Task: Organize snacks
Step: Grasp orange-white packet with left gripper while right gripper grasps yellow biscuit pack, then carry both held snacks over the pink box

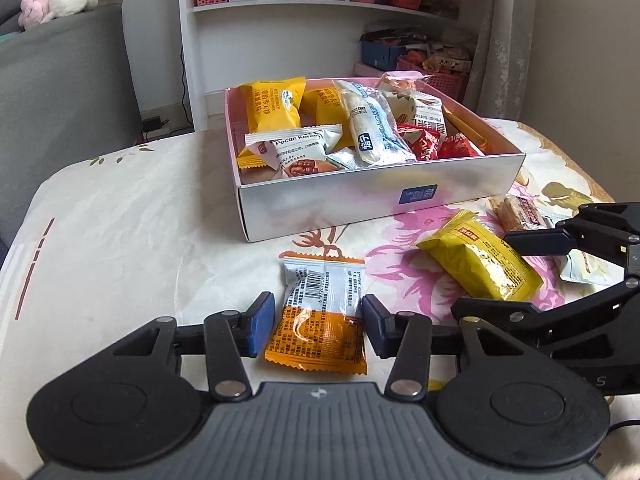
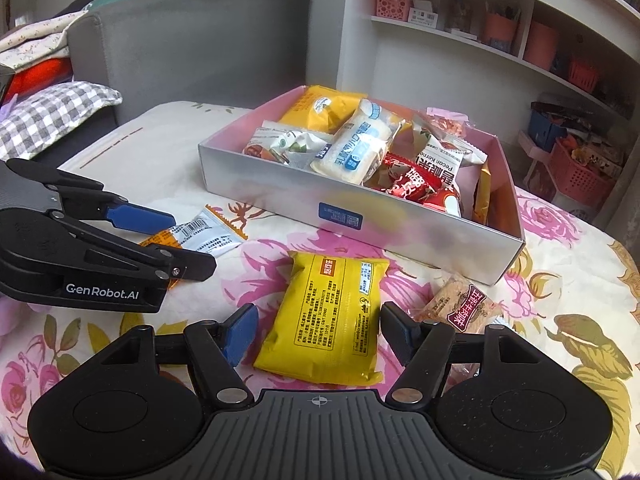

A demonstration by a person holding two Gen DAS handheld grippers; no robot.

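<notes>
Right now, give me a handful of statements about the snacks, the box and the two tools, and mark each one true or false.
1. The box already holds several snack packets. True.
2. The left tool straddles a white-and-orange packet lying on the cloth. True.
3. The yellow packet lies inside the box. False: it lies on the floral cloth in front of the box, between the fingers of the right tool.
4. The right tool is clamped shut on nothing. False: its fingers stand apart on either side of the yellow packet.
5. A brown bar in a clear wrapper lies on the cloth to the right of the yellow packet. True.
</notes>
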